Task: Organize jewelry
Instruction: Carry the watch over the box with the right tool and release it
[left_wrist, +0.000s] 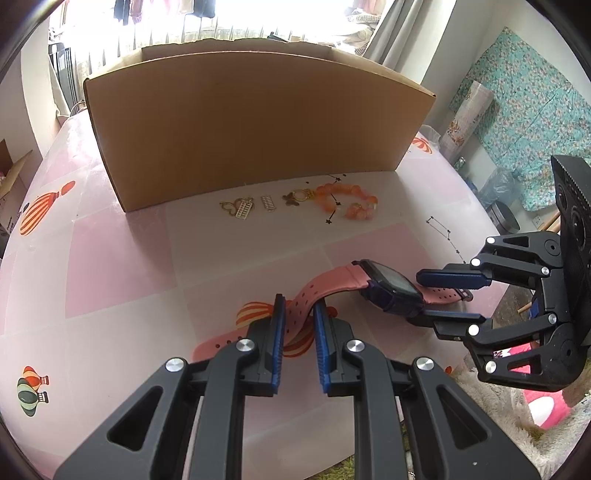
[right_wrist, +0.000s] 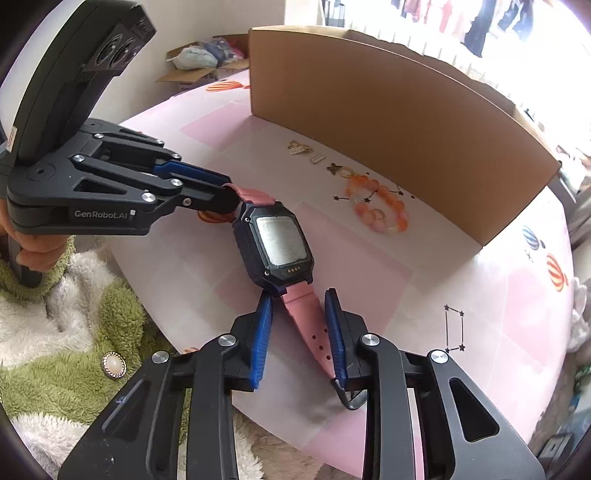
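Item: watch (right_wrist: 275, 247), dark square case, pink perforated strap (right_wrist: 310, 325). Location: on the pink-and-white table cover (right_wrist: 369, 288), near its front edge, well apart from the other pieces.

Left gripper (left_wrist: 299, 314): closed on the long strap end, pads pressing the band, which arches up between them.

Right gripper (right_wrist: 301, 332): straddles the short strap end just beside the case; in the right wrist view a gap shows on both sides of the band, so no grip there yet.

Further back: orange bead bracelet (left_wrist: 345, 201), butterfly charm with ring (left_wrist: 295, 195), small gold charms (left_wrist: 240, 208), in a row near the foot of the cardboard box (left_wrist: 258, 122).

Handling note, as judgement: the step appears to be taking the watch by both strap ends. Close the right pads squarely on the band, clear of the case, then lift both ends together and level so the case does not swing or twist the strap. Risk: the smooth band slipping sideways out of a shallow pinch.
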